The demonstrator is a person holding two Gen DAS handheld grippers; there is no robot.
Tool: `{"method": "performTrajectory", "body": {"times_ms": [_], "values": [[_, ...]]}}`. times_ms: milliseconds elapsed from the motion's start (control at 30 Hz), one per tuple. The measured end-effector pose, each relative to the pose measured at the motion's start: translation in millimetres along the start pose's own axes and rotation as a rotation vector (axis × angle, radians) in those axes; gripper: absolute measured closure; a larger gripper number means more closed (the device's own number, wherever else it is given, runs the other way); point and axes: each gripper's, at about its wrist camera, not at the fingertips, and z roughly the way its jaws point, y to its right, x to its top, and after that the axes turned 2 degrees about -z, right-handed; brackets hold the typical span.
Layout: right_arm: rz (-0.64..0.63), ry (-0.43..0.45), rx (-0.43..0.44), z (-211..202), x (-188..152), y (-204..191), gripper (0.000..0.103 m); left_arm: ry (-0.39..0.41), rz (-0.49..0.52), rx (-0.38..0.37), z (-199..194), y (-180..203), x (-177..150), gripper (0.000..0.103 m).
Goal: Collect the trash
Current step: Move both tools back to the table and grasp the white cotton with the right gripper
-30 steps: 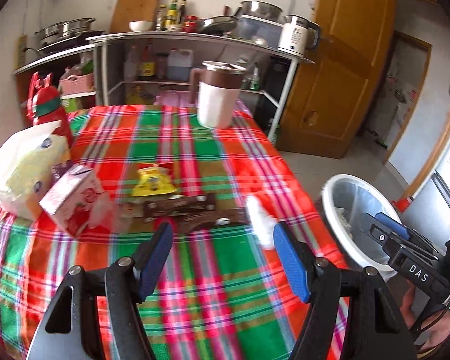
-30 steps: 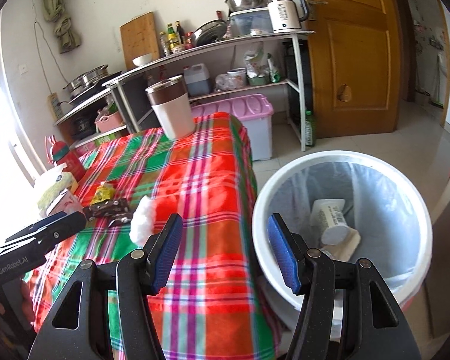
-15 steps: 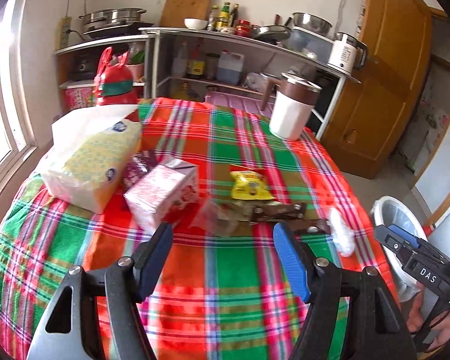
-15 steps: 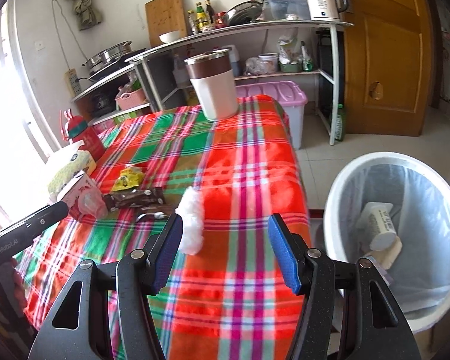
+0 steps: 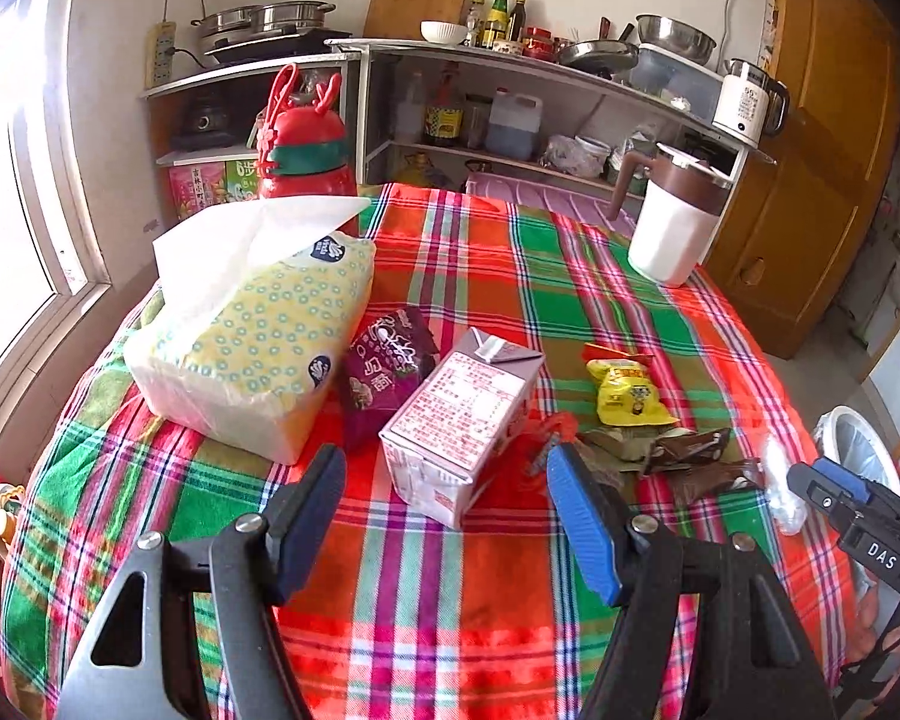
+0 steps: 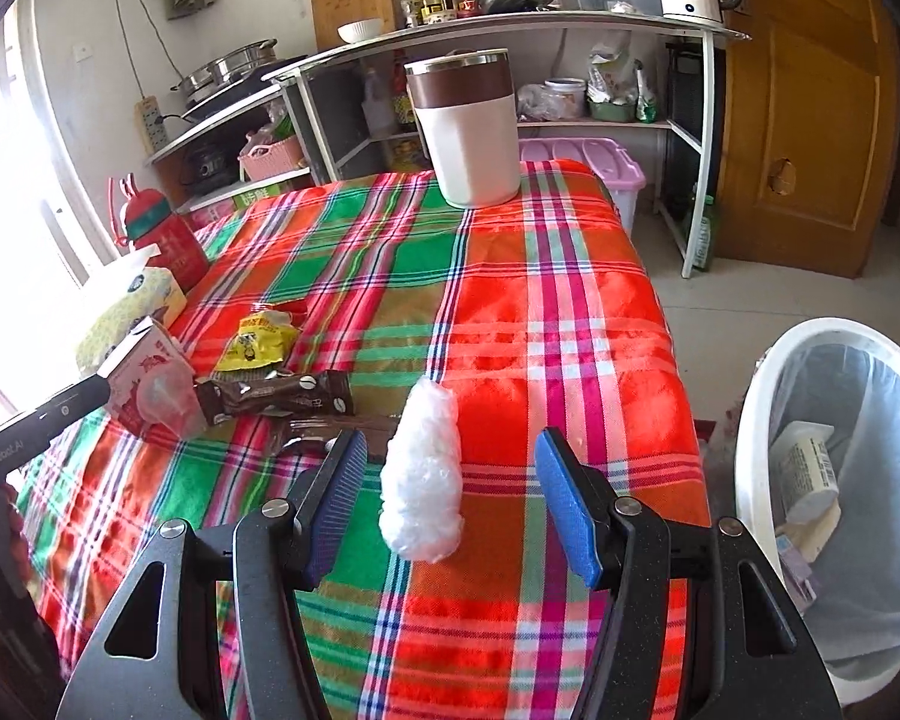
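Note:
On the plaid tablecloth (image 5: pixel 450 570) lies the trash: a pink milk carton (image 5: pixel 462 420) on its side, a purple snack bag (image 5: pixel 384 372), a yellow wrapper (image 5: pixel 627 396), brown wrappers (image 5: pixel 690 450) and a white crumpled plastic wad (image 6: pixel 423 480). My left gripper (image 5: pixel 447 504) is open, its blue pads on either side of the carton's near end, not touching it. My right gripper (image 6: pixel 450 498) is open with the white wad standing between its pads, apart from both. The white bin (image 6: pixel 834 480) with a plastic liner stands on the floor to the right and holds cartons.
A tissue pack (image 5: pixel 252 348) and a red bottle (image 5: pixel 303 144) stand at the table's left. A white and brown jug (image 6: pixel 465 132) sits at the far edge. Shelves with pots and bottles (image 5: pixel 510 60) line the back wall, next to a wooden door (image 6: pixel 810 120).
Both grippers have swung left across the table. The left now faces the milk carton instead of the brown wrappers. The right has left the bin and now frames the white wad. Both stayed open.

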Motion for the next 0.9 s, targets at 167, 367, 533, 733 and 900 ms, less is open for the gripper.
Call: {"method": "performTrajectory", "body": {"times_ms": [167, 367, 533, 733, 900], "values": [[-0.011, -0.01, -0.018, 7.6, -0.3, -0.6, 0.048, -0.014, -0.006, -0.017, 10.0, -3.7, 2.3, 0.032], [-0.031, -0.011, -0.025, 10.8, 0.5, -3.6, 0.048, -0.018, 0.003, -0.034, 18.3, -1.5, 5.0, 0.032], [-0.028, -0.011, -0.011, 11.0, 0.4, -4.7, 0.055, -0.033, 0.013, -0.059, 25.6, 1.5, 7.2, 0.032], [-0.022, -0.012, 0.008, 10.6, -1.4, -6.2, 0.064, -0.037, 0.034, -0.072, 26.7, 8.4, 6.6, 0.044], [-0.024, -0.011, 0.027, 10.0, -2.1, -7.6, 0.074, -0.041, 0.042, -0.074, 26.4, 12.0, 5.0, 0.055]]}}
